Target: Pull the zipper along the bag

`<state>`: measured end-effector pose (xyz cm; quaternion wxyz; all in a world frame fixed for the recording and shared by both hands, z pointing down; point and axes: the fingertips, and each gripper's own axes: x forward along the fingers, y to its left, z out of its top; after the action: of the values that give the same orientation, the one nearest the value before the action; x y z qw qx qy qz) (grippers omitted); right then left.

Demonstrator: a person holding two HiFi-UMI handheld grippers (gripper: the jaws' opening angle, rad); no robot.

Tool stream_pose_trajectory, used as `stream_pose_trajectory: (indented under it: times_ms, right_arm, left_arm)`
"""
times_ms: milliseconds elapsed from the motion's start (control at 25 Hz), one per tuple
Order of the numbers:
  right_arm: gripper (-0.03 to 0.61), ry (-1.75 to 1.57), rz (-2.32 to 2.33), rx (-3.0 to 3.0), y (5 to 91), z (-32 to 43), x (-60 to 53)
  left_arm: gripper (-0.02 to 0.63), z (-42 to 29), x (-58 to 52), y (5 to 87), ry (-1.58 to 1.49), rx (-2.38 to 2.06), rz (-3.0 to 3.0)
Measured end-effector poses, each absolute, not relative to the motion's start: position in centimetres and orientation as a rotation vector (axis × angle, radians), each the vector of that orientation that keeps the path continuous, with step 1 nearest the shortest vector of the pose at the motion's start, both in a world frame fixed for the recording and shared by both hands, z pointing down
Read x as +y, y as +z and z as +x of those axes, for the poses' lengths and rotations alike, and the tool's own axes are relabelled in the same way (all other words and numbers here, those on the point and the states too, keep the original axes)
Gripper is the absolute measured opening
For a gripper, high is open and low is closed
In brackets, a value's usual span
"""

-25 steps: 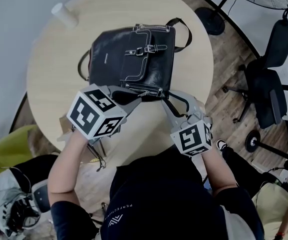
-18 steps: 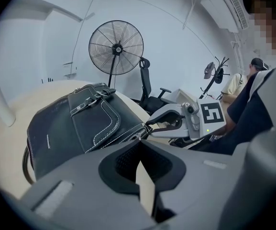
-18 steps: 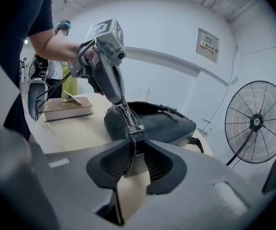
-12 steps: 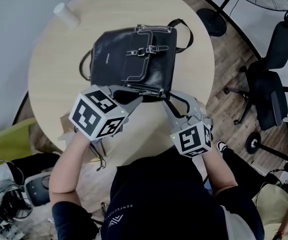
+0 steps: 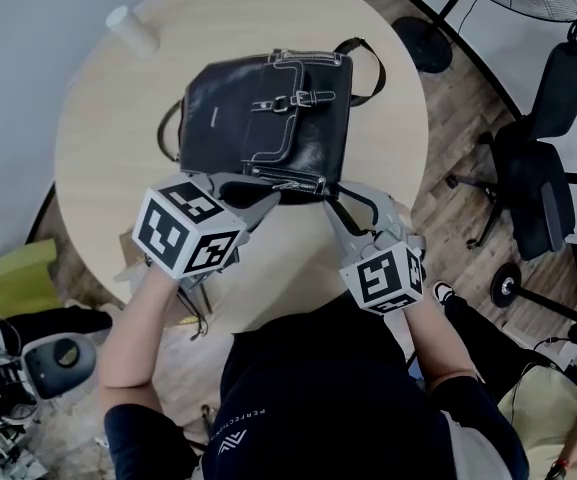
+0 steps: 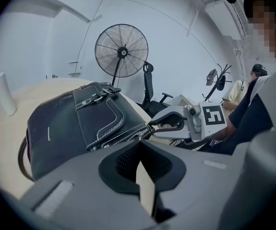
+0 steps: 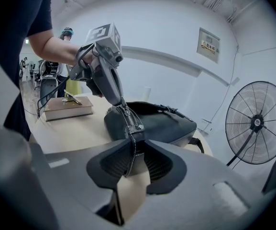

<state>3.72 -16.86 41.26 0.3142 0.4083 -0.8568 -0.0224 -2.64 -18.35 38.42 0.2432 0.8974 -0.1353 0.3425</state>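
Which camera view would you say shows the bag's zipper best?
The right gripper view: the zipper runs up the bag's end straight ahead, teeth distinct. The head view shows it only as a thin line on the near edge; the left gripper view, a short stretch.

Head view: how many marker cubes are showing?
2. One marker cube sits on the left tongs, below the bag; the other sits on the right tongs, lower right. None looks hidden.

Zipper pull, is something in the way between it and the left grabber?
No, nothing visible. The left gripper is shut on the zipper pull at the near edge of the bag, while the right gripper clamps the end tab.
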Motion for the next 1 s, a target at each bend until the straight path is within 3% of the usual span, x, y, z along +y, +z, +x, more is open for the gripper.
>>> stream_pose_trajectory:
  times_ms: [1000]
  right_arm:
    - [0.087,-0.068,1.052,-2.271,41.1,3.5,-16.9]
  left_arm:
    - [0.020,-4.5,-19.1,38.8,0.868,-0.377,2.373]
